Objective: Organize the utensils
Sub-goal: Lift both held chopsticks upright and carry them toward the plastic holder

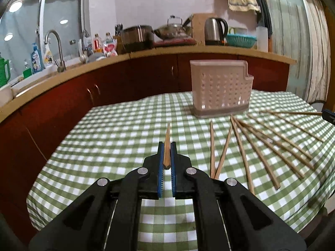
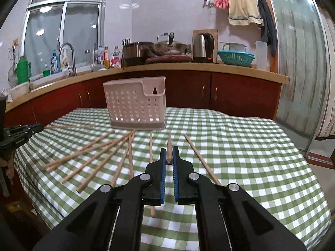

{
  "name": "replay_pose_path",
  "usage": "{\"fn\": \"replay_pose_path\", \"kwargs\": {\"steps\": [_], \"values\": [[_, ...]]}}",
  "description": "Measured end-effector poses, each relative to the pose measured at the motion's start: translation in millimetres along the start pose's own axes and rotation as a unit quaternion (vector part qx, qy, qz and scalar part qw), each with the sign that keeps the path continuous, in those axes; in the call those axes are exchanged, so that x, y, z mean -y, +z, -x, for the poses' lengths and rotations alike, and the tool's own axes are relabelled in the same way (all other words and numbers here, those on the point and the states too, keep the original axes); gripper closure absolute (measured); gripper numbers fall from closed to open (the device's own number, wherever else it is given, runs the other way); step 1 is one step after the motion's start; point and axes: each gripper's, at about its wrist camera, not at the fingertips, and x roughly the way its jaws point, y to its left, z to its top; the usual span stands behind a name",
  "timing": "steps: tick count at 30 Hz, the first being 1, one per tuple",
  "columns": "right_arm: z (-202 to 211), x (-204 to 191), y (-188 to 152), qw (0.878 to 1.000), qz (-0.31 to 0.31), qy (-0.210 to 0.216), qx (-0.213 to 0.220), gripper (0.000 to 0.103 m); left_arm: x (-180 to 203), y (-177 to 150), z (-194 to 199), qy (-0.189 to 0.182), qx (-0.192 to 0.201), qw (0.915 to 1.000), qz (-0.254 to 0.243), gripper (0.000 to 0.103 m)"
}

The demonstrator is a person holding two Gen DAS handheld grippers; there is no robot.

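A: Left gripper (image 1: 167, 146) status?
B: Its jaws pinched one chopstick (image 1: 167, 144); the holder (image 1: 219, 92) stood ahead and right of them on the bench (image 1: 104, 146).
A: Right gripper (image 2: 169, 151)?
B: Its jaws clamped another chopstick (image 2: 168, 149), holder ahead-left. Recommended: tilt each stick tip-down before inserting. Loose chopsticks (image 2: 94, 154) lay left of these jaws.

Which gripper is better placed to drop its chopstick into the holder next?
Probably the right gripper: its chopstick points nearly at the holder straight ahead. From the left gripper, the holder sits off to its right.
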Motion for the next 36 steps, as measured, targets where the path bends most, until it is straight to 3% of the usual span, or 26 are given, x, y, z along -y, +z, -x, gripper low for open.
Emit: {"fn": "replay_pose_path", "kwargs": {"steps": [16, 36], "values": [[18.8, -14.7, 48.6, 0.998, -0.001, 0.012, 0.059, 0.096, -4.4, 42.7, 26.7, 0.0, 0.037, 0.9992, 0.017, 0.097], [-16.8, -13.1, 90.9, 0.997, -0.006, 0.018, 0.075, 0.096, -18.4, 90.2, -2.8, -0.019, 0.029, 0.9987, 0.039, 0.097]]}}
